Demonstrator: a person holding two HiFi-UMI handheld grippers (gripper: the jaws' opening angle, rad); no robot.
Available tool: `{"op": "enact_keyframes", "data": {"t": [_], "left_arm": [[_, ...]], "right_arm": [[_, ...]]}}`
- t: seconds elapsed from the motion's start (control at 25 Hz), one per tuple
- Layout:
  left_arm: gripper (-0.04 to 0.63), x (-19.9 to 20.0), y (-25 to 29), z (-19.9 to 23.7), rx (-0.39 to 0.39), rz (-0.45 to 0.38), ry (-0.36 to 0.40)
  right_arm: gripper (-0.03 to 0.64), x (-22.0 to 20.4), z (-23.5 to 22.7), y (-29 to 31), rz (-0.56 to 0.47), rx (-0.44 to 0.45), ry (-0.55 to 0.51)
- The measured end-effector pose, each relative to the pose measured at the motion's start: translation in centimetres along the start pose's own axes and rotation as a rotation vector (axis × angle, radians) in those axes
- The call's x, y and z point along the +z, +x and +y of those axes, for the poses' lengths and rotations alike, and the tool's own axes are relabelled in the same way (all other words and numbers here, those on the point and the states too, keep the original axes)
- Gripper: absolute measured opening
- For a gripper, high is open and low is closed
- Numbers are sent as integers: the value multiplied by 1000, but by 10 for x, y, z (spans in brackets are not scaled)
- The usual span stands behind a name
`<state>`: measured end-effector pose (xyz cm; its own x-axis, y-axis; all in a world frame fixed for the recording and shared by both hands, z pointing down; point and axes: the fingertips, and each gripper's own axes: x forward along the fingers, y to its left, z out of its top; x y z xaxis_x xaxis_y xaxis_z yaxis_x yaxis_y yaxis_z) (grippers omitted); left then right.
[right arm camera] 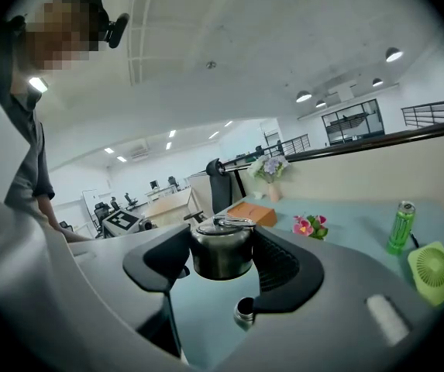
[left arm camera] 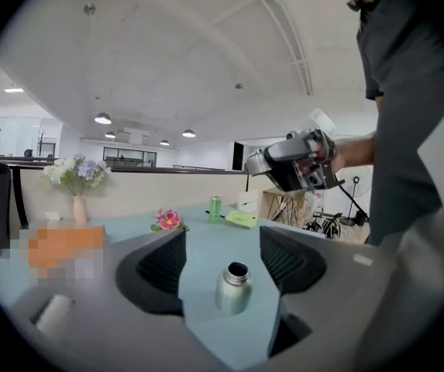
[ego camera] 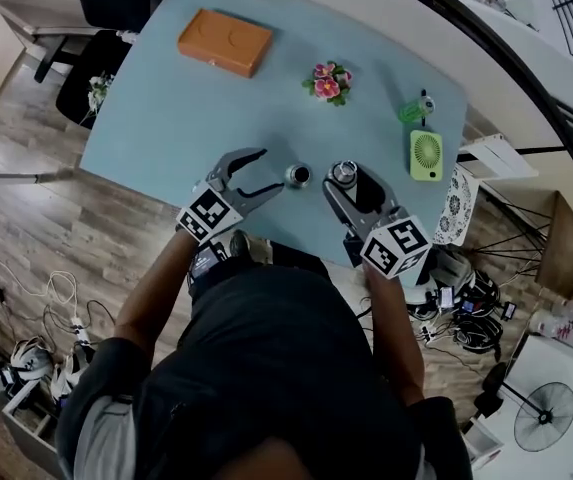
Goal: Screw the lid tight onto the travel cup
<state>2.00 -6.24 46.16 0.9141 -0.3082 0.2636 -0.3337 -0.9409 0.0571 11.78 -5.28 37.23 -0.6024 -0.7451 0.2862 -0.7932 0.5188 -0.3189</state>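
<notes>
The steel travel cup [ego camera: 297, 175] stands open on the blue table [ego camera: 166, 108], near me. My left tongs [ego camera: 269, 171] are open and point at the cup, not touching it. My right tongs [ego camera: 346, 182] squeeze the steel lid [right arm camera: 222, 248], just right of the cup.

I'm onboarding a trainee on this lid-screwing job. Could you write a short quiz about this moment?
1. True or false: the lid is already on the travel cup.
2. Which gripper grips the lid? A left, B right, C neither.
3. Fill in: the jaws of the left gripper stand ___ on either side of the cup, not pressing it.
Key: 1 false, the cup's mouth is uncovered. 2 B, the right gripper has it between its jaws. 3 open.
</notes>
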Motion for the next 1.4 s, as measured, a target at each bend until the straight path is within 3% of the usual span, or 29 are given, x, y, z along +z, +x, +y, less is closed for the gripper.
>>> {"op": "enact_keyframes", "data": {"t": [0.56, 0.8, 1.4], "left_arm": [[385, -79, 60, -19, -100, 127, 22], [400, -101, 75, -21, -107, 180, 37], [408, -134, 108, -32, -106, 221, 59]], "right_arm": [[255, -67, -13, 46, 139, 45, -74], [255, -88, -21, 53, 180, 47, -86], [255, -133, -34, 69, 245, 59, -122]]}}
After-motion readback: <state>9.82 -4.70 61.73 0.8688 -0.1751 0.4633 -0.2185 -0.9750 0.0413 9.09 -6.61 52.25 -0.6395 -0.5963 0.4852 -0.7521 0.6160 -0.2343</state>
